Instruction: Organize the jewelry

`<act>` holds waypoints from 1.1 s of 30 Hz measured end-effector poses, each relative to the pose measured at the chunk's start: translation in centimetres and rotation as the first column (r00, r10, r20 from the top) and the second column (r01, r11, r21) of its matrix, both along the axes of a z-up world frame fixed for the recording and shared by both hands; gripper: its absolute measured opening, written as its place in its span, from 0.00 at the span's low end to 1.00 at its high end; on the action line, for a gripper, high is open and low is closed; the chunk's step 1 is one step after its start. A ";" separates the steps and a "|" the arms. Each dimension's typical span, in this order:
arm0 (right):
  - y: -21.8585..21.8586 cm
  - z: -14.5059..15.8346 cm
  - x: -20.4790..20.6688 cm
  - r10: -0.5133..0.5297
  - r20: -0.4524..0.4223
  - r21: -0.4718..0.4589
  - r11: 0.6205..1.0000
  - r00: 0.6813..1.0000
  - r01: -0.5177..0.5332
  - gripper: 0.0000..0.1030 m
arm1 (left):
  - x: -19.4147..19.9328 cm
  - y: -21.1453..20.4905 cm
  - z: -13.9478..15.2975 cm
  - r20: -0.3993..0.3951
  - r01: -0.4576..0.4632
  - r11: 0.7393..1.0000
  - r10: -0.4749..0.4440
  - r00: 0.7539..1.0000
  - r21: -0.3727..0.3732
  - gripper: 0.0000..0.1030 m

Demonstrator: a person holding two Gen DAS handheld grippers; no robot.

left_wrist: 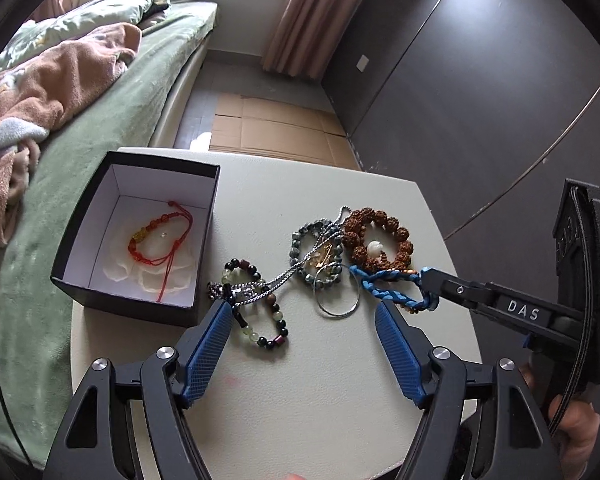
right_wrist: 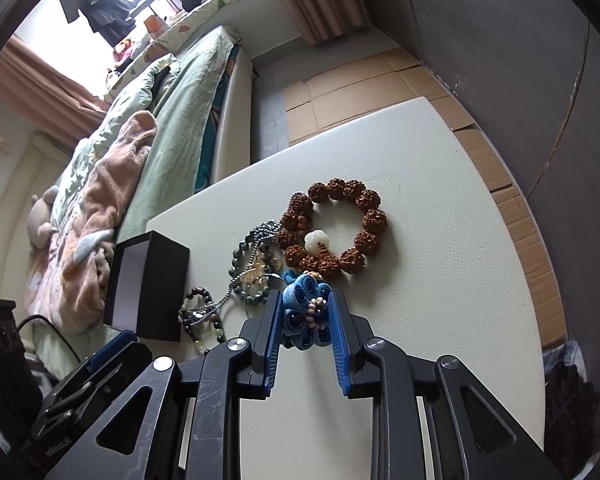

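On the pale table (left_wrist: 324,380) lies a tangle of jewelry: a multicolour bead bracelet (left_wrist: 260,312), a silver chain (left_wrist: 284,280), a grey-green bead bracelet (left_wrist: 300,240), a thin metal hoop (left_wrist: 337,312) and a brown knobbly bead bracelet (left_wrist: 396,236) (right_wrist: 370,220). A black box (left_wrist: 80,268) (right_wrist: 168,280) at the left holds a red cord bracelet (left_wrist: 152,240). My left gripper (left_wrist: 304,308) hovers open over the pile, its left fingertip beside the multicolour bracelet, nothing pressed. My right gripper (right_wrist: 306,300) (left_wrist: 428,284) is shut on a blue braided flower bracelet (right_wrist: 302,312) (left_wrist: 396,292).
A bed with a green cover (left_wrist: 112,112) runs along the table's left side. Flattened cardboard (left_wrist: 268,124) covers the floor beyond the far edge. A dark wardrobe (left_wrist: 480,100) stands to the right. A person's hand (left_wrist: 576,428) holds the right gripper's handle.
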State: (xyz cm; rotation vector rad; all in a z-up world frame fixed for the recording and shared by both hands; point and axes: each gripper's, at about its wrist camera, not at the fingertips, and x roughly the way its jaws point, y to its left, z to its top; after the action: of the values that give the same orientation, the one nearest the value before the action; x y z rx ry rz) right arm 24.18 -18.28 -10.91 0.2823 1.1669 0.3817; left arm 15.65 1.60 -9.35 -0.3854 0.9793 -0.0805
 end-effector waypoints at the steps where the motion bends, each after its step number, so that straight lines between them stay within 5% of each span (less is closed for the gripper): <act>1: -0.1 -0.1 0.1 -0.002 -0.007 -0.001 1.000 1.000 0.002 0.26 | 0.1 -0.1 -0.2 -0.009 -0.001 1.000 0.001 1.000 0.005 0.73; 5: -0.7 -0.3 0.1 -0.020 -0.016 0.013 1.000 1.000 0.020 0.45 | 0.1 -0.2 -1.9 -0.063 -0.020 1.000 0.021 0.998 0.016 0.67; 8: -0.9 0.1 0.0 -0.033 0.006 0.024 0.999 0.999 0.033 0.46 | 0.5 -0.2 -3.2 -0.105 -0.029 0.999 0.033 0.994 0.039 0.47; 15: -0.1 0.3 0.2 -0.025 0.009 0.097 0.995 1.000 0.024 0.46 | 1.3 0.3 -5.6 -0.144 -0.081 0.992 0.095 0.985 0.097 0.40; 23: 2.8 -0.8 0.6 0.041 -0.010 0.196 0.980 0.999 -0.038 0.46 | 1.6 0.6 -6.4 -0.129 -0.124 0.974 0.150 0.980 0.187 0.07; 33: 4.7 -3.1 2.7 0.006 -0.047 0.229 0.973 0.999 0.005 0.44 | 0.4 2.1 -4.9 -0.090 -0.109 0.993 0.112 0.990 0.038 0.07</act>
State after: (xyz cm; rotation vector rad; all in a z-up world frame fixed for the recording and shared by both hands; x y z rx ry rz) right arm 26.90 -13.59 -13.96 0.4947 1.1706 0.5142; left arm 16.05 3.74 -14.24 -0.4153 1.0465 0.0544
